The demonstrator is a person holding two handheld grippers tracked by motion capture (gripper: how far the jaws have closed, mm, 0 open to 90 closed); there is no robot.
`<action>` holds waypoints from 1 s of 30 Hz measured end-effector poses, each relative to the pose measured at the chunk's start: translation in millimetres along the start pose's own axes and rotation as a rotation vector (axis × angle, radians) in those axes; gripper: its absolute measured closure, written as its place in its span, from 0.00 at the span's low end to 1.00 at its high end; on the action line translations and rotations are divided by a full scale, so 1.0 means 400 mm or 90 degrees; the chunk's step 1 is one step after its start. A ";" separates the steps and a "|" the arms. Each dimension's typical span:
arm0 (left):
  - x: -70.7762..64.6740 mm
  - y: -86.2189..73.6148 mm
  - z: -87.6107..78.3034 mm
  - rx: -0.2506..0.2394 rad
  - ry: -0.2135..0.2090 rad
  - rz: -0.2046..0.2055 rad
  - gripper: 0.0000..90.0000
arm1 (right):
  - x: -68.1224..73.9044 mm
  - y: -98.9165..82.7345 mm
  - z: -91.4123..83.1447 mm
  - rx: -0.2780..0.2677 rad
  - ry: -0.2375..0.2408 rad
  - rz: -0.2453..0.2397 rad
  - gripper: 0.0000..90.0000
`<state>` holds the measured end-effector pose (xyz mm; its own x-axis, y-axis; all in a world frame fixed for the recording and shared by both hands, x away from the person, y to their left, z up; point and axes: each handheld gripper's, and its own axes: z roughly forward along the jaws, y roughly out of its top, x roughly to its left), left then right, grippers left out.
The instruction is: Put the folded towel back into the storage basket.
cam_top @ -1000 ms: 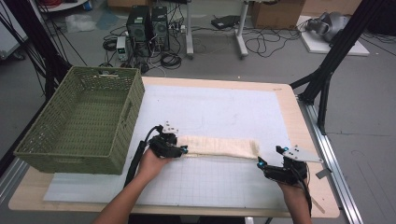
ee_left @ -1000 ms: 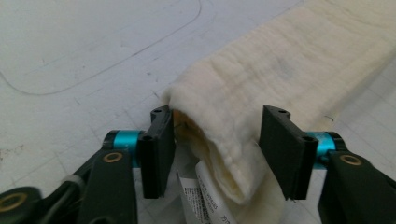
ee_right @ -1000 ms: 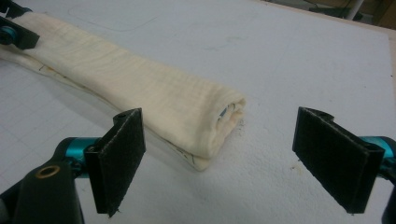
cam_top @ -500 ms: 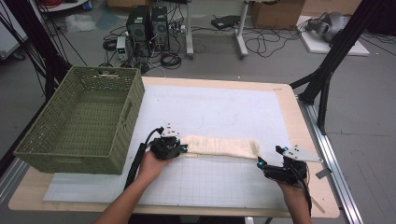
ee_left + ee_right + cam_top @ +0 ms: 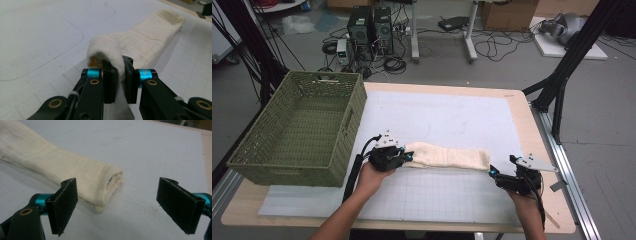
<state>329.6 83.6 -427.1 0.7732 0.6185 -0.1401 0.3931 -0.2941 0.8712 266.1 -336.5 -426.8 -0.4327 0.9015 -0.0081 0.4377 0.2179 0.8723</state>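
Observation:
A cream folded towel (image 5: 447,156) lies as a long roll across the white mat. My left gripper (image 5: 404,155) is shut on its left end; in the left gripper view the towel (image 5: 142,42) bunches up between the black pads (image 5: 109,82). My right gripper (image 5: 493,172) stands open just off the towel's right end. In the right gripper view the towel end (image 5: 100,182) lies ahead of the left pad (image 5: 65,205), nothing between the jaws.
A green woven basket (image 5: 344,125) stands at the left of the table. The white gridded mat (image 5: 452,115) covers most of the wooden tabletop (image 5: 544,150). Cables, computer towers and black frame legs are on the floor beyond.
The left gripper has shifted slightly right along with the towel's left end. The right gripper has barely moved.

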 end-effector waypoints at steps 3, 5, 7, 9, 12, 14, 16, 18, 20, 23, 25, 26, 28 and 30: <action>0.000 -0.008 -0.005 -0.003 -0.002 0.001 0.89 | 0.005 0.003 0.009 0.003 0.002 0.000 0.18; 0.001 -0.013 -0.005 -0.006 0.000 -0.001 0.89 | 0.007 0.005 0.020 0.008 -0.002 0.003 0.18; 0.003 -0.017 -0.006 -0.004 0.002 0.001 0.89 | 0.006 0.006 0.033 0.015 0.000 0.010 0.21; 0.002 -0.019 -0.007 -0.007 0.003 0.000 0.89 | 0.006 0.006 0.046 0.027 0.005 0.019 0.22; -0.001 -0.020 -0.008 -0.008 0.004 0.008 0.89 | 0.005 0.004 0.061 0.038 0.006 0.021 0.22; -0.003 -0.019 -0.009 -0.007 0.006 0.016 0.89 | 0.006 0.006 0.071 0.043 0.006 0.026 0.24; -0.004 -0.020 -0.008 -0.008 0.005 0.016 0.89 | 0.008 0.009 0.080 0.046 0.009 0.030 0.27; -0.003 -0.019 -0.008 -0.010 0.007 0.017 0.89 | 0.009 0.012 0.092 0.052 0.019 0.026 0.38; -0.004 -0.019 -0.008 -0.012 0.007 0.018 0.89 | 0.016 0.014 0.110 0.074 0.031 0.030 0.43; -0.004 -0.019 -0.009 -0.013 0.004 0.028 0.89 | 0.024 0.010 0.137 0.115 0.039 0.024 0.49; -0.008 -0.019 -0.011 -0.013 0.003 0.035 0.89 | 0.024 0.011 0.140 0.117 0.036 0.025 0.49; -0.010 -0.019 -0.013 -0.013 0.003 0.039 0.89 | 0.023 0.011 0.143 0.125 0.032 0.046 0.49; -0.011 -0.018 -0.014 -0.012 0.001 0.034 0.89 | 0.024 0.012 0.143 0.127 0.031 0.047 0.51; -0.011 -0.017 -0.017 -0.009 0.001 0.023 0.89 | 0.025 0.012 0.142 0.130 0.031 0.053 0.54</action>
<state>320.1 87.6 -429.0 0.7856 0.6092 -0.1078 0.3580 -0.3056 0.8823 308.8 -305.3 -450.4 -0.4236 0.9016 0.0883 0.6222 0.2187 0.7517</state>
